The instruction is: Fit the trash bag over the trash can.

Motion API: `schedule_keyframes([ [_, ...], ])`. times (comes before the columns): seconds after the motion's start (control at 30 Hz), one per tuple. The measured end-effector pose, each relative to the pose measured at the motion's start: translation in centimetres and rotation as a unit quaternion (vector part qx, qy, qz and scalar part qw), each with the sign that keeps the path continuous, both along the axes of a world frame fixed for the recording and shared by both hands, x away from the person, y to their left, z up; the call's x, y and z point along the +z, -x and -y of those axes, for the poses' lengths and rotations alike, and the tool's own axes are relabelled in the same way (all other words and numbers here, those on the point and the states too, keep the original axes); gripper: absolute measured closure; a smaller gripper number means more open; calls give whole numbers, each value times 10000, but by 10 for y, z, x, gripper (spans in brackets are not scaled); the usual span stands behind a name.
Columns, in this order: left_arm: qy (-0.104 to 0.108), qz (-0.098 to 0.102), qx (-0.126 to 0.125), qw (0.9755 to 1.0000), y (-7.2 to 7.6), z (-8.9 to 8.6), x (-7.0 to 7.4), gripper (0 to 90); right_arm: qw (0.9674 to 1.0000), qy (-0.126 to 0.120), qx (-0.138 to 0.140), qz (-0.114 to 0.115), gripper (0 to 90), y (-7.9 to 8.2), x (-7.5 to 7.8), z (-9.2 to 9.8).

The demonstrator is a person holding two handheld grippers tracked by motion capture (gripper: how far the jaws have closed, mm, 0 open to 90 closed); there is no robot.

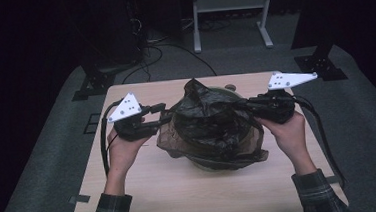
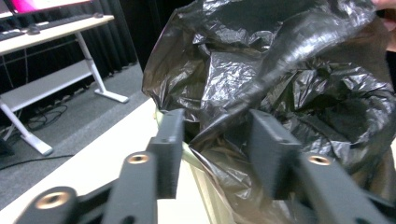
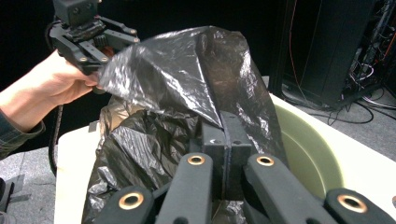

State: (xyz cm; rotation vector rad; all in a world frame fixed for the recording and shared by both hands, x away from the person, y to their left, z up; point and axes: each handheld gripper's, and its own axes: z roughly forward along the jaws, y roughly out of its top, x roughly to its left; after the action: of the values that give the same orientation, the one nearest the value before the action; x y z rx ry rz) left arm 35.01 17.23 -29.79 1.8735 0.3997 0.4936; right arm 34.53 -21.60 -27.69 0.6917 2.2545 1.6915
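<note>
The black plastic bag [image 1: 210,124] lay crumpled over a pale green bin [image 3: 306,154] at the middle of the wooden table [image 1: 146,189]. My right gripper [image 3: 226,140] had its jaws pinched tight on the bag's edge. My left gripper [image 2: 215,149] stood partly open, a fold of bag between its jaws, unpressed.

Wooden table [image 1: 146,189], white desk frame [image 1: 229,3], floor cables [image 1: 155,53]
</note>
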Motion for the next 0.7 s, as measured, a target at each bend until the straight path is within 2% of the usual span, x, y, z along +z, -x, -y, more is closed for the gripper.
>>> schedule_keyframes([
  [0.07, -78, 1, -59, 10000, -4, 1, 0, 745, 10000, -14, -13, 10, 900, -2, 1, 1],
  [0.13, -57, -75, -109, 9999, -12, 2, 0, 868, 10000, -6, -92, 8, 900, -8, 1, 4],
  [0.17, -31, -92, -85, 9999, -15, 1, 0, 885, 9999, -1, -137, -2, 900, -12, 1, 5],
  [0.3, 84, -163, -11, 9998, -31, 2, 0, 892, 9995, -72, -321, -39, 900, -29, 0, 14],
  [0.5, 16, -364, 62, 9993, -60, 11, -3, 892, 9979, -58, -619, -153, 900, -59, -6, 24],
  [0.7, 28, -619, 195, 9979, -83, 16, -14, 892, 9955, -76, -877, -352, 900, -87, -17, 31],
])
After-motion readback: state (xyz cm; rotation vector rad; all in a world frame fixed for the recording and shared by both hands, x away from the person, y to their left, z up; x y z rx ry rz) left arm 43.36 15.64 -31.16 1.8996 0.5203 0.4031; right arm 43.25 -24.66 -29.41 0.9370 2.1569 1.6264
